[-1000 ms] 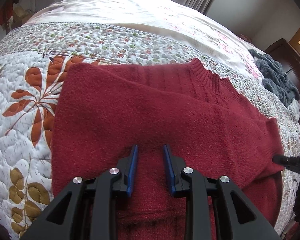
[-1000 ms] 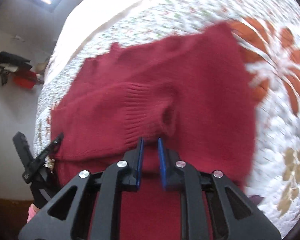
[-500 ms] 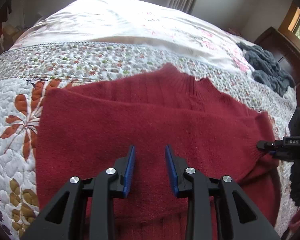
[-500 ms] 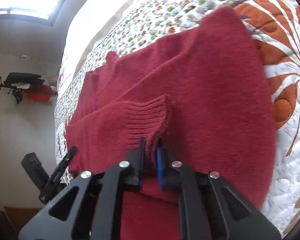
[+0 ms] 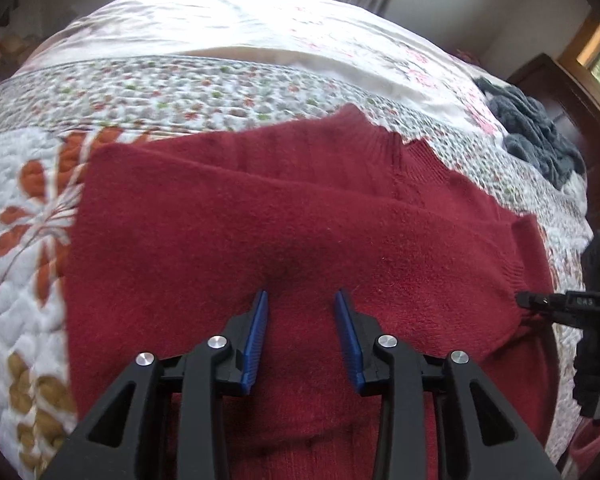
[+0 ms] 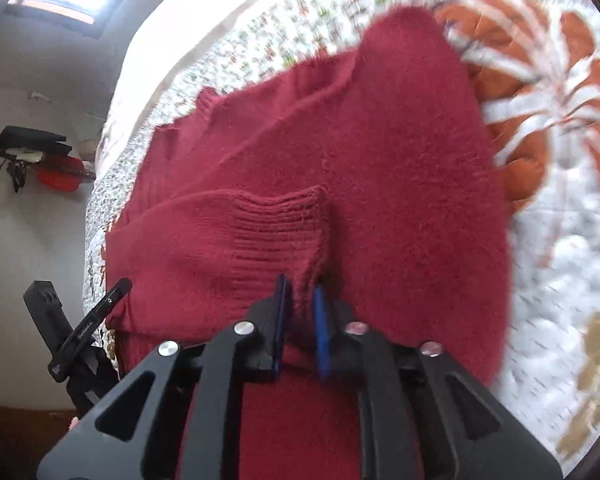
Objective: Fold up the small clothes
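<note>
Left wrist view: my left gripper (image 5: 301, 300) hovers low over the middle of the red sweater (image 5: 228, 240), fingers spread apart and holding nothing.
Right wrist view: my right gripper (image 6: 300, 300) is clenched on the ribbed cuff (image 6: 276, 228) of one sleeve, with the knit pinched between the blue pads (image 6: 322, 336).
Sweater: it lies spread across the quilt (image 5: 28, 280) on the bed, collar (image 5: 364, 136) toward the far edge, hem toward the near edge under my grippers.
Sleeves: both look drawn in over the body; the far one lies flat as a diagonal layer, the one I hold is bunched at the cuff.
Why the cuff: I judge it is the easiest handle on the sleeve, since the ribbing is thick and does not slip, so it lets me lay the sleeve across the chest.
Why the left is free: probably to press the body flat, or to be ready to take the hem for the next fold.
Stage: sleeve folding, I think nearly finished; the body is not yet folded in half.
Risk: soft knit drags, so letting go carelessly could leave the cuff rumpled.
Beside it: a grey garment (image 5: 536, 136) is heaped near the far right corner of the bed, well apart.
</note>
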